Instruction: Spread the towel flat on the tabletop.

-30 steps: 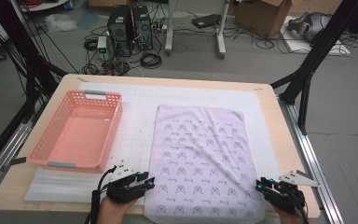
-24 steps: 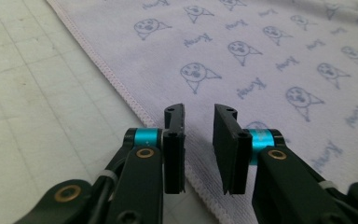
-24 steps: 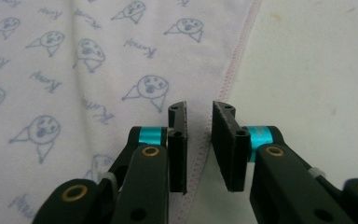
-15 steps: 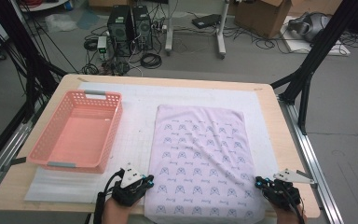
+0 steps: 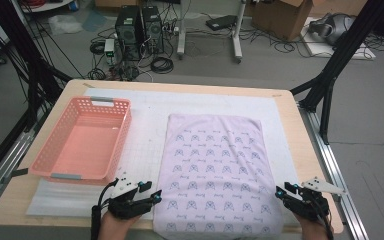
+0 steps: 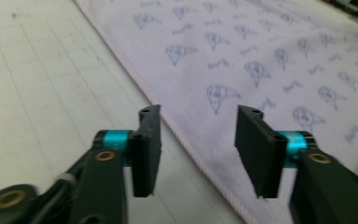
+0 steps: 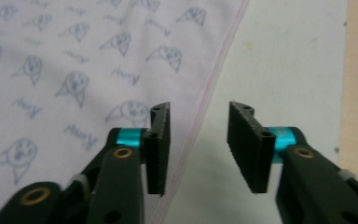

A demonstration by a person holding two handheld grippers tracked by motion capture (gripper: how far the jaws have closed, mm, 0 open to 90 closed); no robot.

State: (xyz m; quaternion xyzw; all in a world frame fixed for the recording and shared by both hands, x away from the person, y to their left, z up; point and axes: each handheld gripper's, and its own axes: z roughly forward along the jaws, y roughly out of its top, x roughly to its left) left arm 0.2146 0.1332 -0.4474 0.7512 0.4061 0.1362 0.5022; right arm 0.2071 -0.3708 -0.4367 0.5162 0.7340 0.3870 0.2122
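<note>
Clearly at the very start: nothing folded, nothing lifted yet. Lilac printed towel (image 5: pixel 219 172) spread flat on the white mat (image 5: pixel 145 145), slightly toward 3 o'clock from the table middle, its near edge at 6 o'clock by the table rim. Left gripper (image 5: pixel 147 196) released, jaws apart, straddling the towel's left hem at about 7 o'clock of the cloth; same hem running between the jaws in the left gripper view (image 6: pixel 198 140). Right gripper (image 5: pixel 283 191) also released, holding nothing, at about 5 o'clock of the cloth, the right hem just inside its jaws (image 7: pixel 198 140). Pink basket (image 5: pixel 82 139) at 9 o'clock of the towel, well apart, with nothing inside. Probably left to do: pinching both near corners, folding, then maybe placing into the basket.
</note>
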